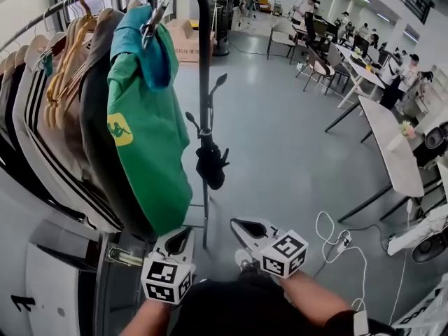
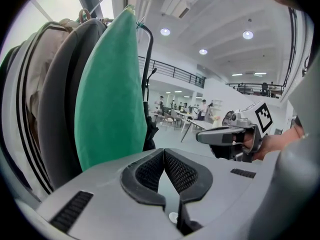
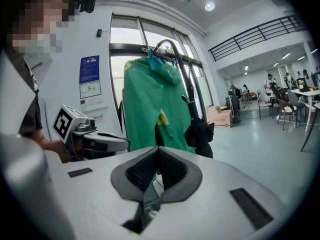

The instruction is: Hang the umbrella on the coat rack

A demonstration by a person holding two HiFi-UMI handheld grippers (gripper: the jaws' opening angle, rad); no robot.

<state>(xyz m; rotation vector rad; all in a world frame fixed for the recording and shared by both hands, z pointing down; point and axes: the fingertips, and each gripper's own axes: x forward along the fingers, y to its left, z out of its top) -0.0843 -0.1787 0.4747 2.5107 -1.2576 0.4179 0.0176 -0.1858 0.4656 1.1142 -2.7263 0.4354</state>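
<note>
The umbrella [image 1: 211,165] already hangs on the rack [image 1: 204,61] pole, and the left tongs [image 2: 163,159] and right tongs [image 3: 157,156] are both closed and empty, so likely only backing away remains.

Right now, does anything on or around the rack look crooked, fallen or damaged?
Nothing stands out. The black umbrella hangs folded against the rack's upright post, beside the green shirt, and the other clothes hang straight. The left gripper and right gripper are shut and empty.
</note>
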